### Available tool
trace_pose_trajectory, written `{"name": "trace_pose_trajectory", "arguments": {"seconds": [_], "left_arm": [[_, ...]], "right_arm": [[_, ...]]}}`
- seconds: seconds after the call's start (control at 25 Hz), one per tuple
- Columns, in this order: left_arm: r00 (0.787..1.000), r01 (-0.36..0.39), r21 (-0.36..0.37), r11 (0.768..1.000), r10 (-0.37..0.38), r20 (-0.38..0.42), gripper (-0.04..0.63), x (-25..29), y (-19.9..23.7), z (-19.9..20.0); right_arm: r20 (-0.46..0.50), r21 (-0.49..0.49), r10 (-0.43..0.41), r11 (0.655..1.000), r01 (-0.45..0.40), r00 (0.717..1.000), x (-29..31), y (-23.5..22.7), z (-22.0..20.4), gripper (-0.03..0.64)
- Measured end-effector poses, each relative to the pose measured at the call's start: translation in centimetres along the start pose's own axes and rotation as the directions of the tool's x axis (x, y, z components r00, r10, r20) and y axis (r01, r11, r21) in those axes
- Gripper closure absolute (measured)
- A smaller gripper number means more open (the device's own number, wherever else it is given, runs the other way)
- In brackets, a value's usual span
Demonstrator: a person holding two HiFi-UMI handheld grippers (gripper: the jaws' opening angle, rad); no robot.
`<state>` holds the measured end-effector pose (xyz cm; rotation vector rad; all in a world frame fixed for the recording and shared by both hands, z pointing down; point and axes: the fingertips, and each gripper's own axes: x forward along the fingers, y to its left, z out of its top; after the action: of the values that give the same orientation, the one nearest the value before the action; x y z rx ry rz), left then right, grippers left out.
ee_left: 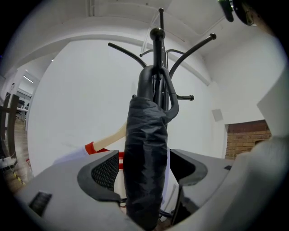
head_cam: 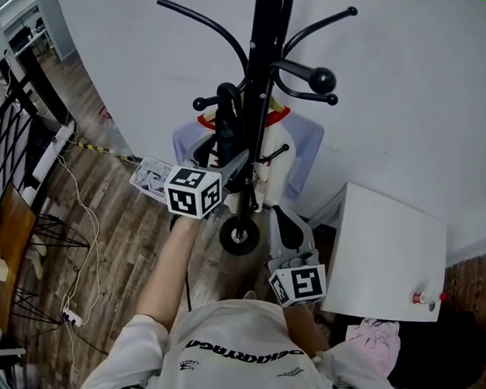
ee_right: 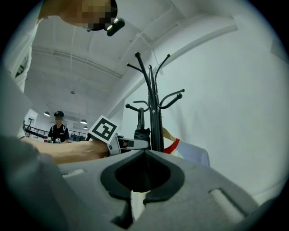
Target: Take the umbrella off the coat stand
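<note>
Nearest the lens in the left gripper view, the left gripper (ee_left: 144, 169) shows smooth grey plastic jaws spread wide. Their pads (ee_left: 106, 171) are black with a fine mesh grain. The umbrella (ee_left: 144, 149) stands upright between them, a slim gap showing on each side, so we record no clamping. Its black fabric is furled and creased with a dull sheen, and a curved handle sits at its top, against the coat stand (ee_left: 156, 49). That stand is glossy black metal tube, with arms curving up at upper centre. The right gripper view alone shows the right gripper (ee_right: 137, 194) with its jaws together, nothing between them. It also catches the left gripper's marker cube (ee_right: 103, 129) at centre left and a bystander (ee_right: 58, 128) at the far left edge. Only the head view gives the surroundings. There the umbrella (head_cam: 228, 120) hangs at upper centre beside the pole. A white and pale blue garment (head_cam: 298, 152) with a red collar hangs behind. A white cabinet (head_cam: 386, 254) stands at lower right, and plank floor (head_cam: 119, 224) shows at left.
</note>
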<state>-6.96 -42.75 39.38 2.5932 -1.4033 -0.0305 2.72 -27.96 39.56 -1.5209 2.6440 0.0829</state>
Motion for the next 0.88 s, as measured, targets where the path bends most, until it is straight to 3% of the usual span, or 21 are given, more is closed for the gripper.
{"name": "trace_pose_trajectory", "arguments": {"seconds": [0.68, 0.88], "left_arm": [[0.985, 0.166, -0.025, 0.986, -0.167, -0.047, 0.253, 3.4, -0.4, -3.5], [0.986, 0.154, -0.012, 0.988, -0.154, -0.055, 0.318, 3.5, -0.5, -3.7]], "right_arm": [[-0.003, -0.007, -0.042, 0.999, 0.042, 0.999, -0.7, -2.1, 0.2, 0.618], [-0.003, -0.008, -0.057, 0.998, 0.057, 0.998, -0.9, -2.5, 0.3, 0.618]]}}
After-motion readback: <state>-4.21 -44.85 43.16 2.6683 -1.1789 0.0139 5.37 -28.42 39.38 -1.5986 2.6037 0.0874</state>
